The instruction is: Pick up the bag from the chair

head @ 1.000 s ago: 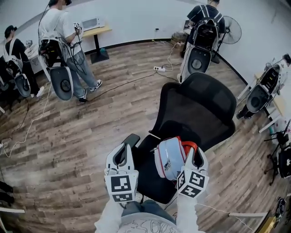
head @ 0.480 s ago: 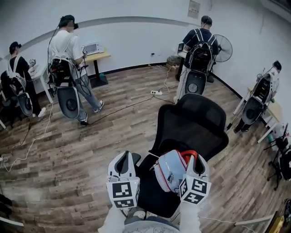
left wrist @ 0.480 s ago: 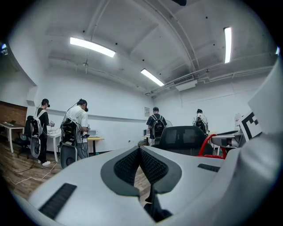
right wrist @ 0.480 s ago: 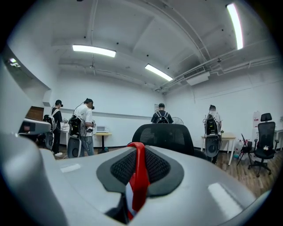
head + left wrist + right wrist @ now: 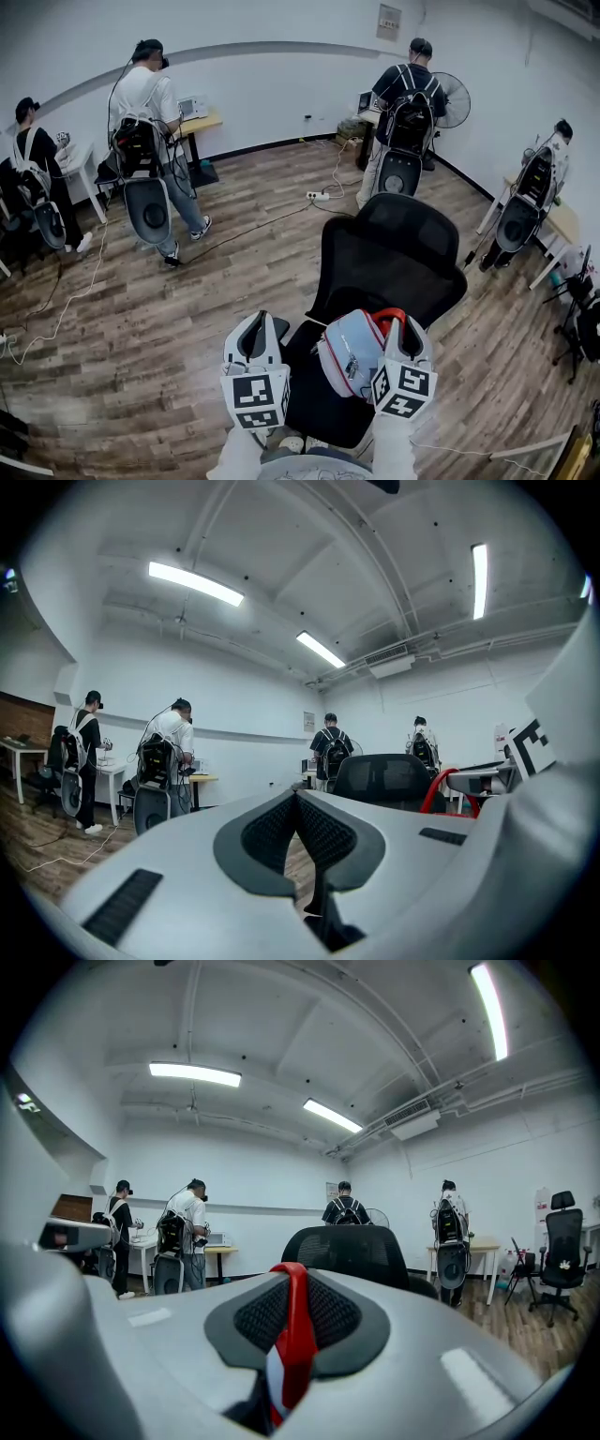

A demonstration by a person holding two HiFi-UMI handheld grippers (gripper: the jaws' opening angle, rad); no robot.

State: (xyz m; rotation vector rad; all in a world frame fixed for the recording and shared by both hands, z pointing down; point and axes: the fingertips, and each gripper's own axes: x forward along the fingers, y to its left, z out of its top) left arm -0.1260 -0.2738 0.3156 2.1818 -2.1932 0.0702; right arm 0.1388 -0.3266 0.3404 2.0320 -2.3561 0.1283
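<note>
Right gripper point(image 5: 401, 323): clenched on the red handle point(image 5: 292, 1335) of the bag point(image 5: 349, 352); the strap runs up between both pads, pinched at the tips.
Left gripper point(image 5: 255, 323): jaws closed tip to tip, nothing between them; held level beside the bag, apart from it.
Bag: pale blue-grey, hanging from its handle just left of the right gripper, over the front of the chair seat; contact with the cushion cannot be read from above.
Chair point(image 5: 394, 253): black mesh office chair, backrest facing away from the camera, on the wood floor point(image 5: 141, 328).
Background: people point(image 5: 150, 141) wearing backpack rigs stand along the white wall.
</note>
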